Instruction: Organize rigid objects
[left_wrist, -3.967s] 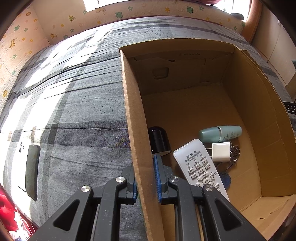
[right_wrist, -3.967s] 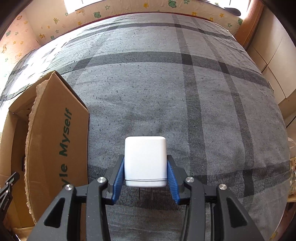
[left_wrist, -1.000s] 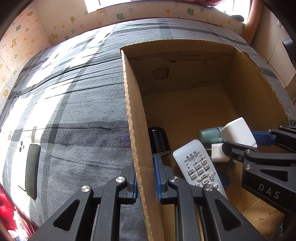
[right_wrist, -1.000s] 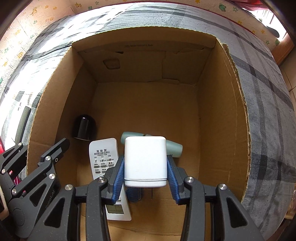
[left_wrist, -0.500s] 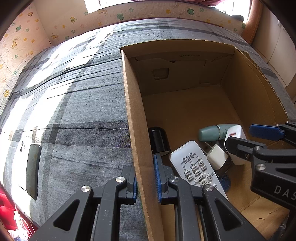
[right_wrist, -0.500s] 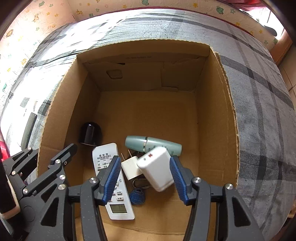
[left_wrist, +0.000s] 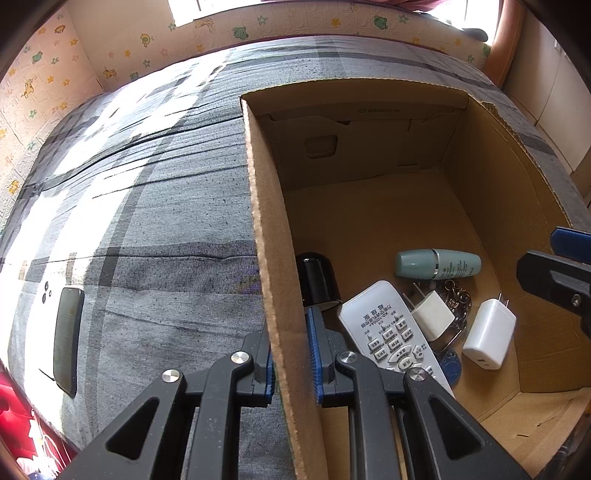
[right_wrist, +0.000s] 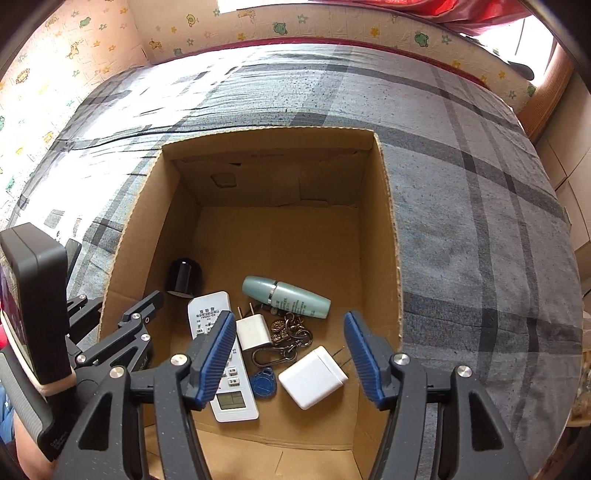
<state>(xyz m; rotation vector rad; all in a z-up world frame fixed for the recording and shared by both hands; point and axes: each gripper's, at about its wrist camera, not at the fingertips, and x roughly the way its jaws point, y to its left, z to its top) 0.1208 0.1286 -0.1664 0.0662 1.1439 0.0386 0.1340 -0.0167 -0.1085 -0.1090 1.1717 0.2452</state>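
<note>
In the left view the left hand-held gripper (left_wrist: 291, 354) pinches the box (left_wrist: 266, 221) wall, while in the right view the right hand-held gripper (right_wrist: 290, 354), empty, opens above the charger (right_wrist: 313, 376) on the box floor; loosening that pinch might tip the box.

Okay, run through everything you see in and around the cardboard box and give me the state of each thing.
Cardboard box: open-topped, left wall clamped.
Left gripper: shut on the wall.
Right gripper: opening, empty.
Large white charger: lying loose.
Remote: face up.
Green bottle: on its side.
Phone: outside, on the bed.
</note>
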